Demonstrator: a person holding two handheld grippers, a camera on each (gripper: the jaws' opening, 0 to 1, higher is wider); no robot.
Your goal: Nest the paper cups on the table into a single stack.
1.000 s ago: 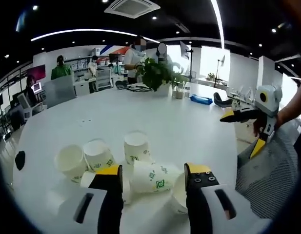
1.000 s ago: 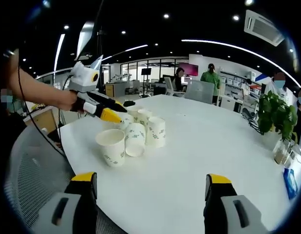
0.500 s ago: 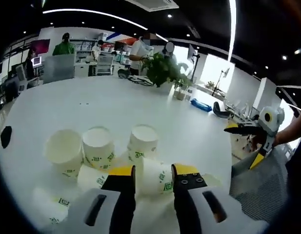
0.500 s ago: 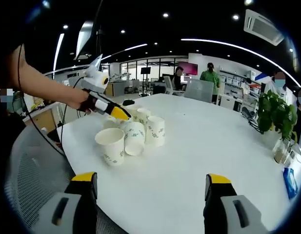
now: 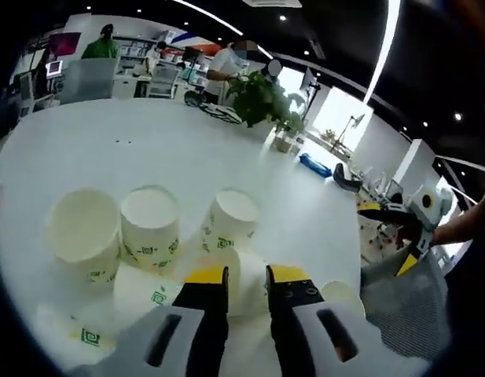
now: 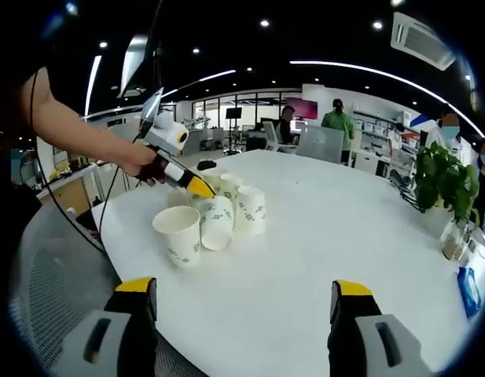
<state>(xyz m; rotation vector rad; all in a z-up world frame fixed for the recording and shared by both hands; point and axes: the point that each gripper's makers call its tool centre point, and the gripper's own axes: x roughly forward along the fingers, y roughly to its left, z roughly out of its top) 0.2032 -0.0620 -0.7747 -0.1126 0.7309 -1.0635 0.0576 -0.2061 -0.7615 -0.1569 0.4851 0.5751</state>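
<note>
Paper cups sit bunched near the desk (image 6: pixel 321 236) edge closest to the person. Several stand on their rims: three in a row (image 5: pixel 150 228), plus others lying on their sides around them. Left gripper (image 5: pixel 246 276) is clenched on a lying cup (image 5: pixel 244 271), jaws pinching its side wall, narrow gap. In the right gripper view that same gripper reaches into the cluster next to an upright open cup (image 6: pixel 178 234). Right gripper (image 6: pixel 244 302) is released, jaws wide apart, hovering over bare desk well apart from the cups, holding nothing.

Handling guess: cups look thin, light, easily crushed; a hard pinch on the wall will likely dent it and make nesting jam. Waxed paper probably slips a bit. Better hold is likely just below the rolled rim, where the wall is stiffest, or across the base. A light cup will skid or tip if nudged, so the other gripper should probably steady the receiving cup. Far desk edge has a plant (image 5: pixel 258 98).
</note>
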